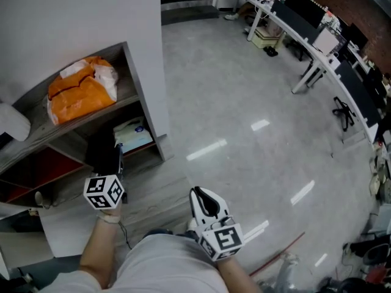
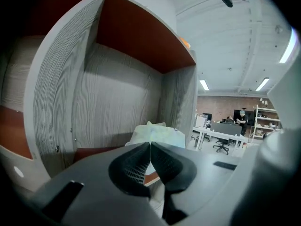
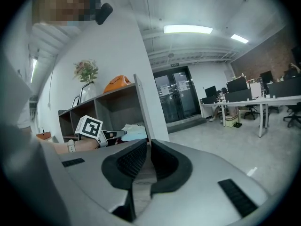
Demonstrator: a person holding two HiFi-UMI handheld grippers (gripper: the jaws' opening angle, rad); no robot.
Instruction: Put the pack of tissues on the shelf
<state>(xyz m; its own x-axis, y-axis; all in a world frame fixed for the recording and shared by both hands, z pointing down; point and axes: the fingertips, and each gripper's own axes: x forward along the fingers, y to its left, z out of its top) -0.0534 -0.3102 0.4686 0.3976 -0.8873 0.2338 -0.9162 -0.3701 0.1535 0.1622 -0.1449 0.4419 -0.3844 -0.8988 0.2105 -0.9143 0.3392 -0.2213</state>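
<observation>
The pack of tissues is lying flat in the lower compartment of the shelf, at its right end beside the grey side wall. It is showing a soft, pale green-white wrapper, with perhaps some blue print. You are pointing the left gripper into this compartment. Its jaws are pressing together with nothing between them, and the pack is lying just beyond their tips, not touching. You are holding the right gripper over the floor, well apart from the pack, also clenched on nothing.
</observation>
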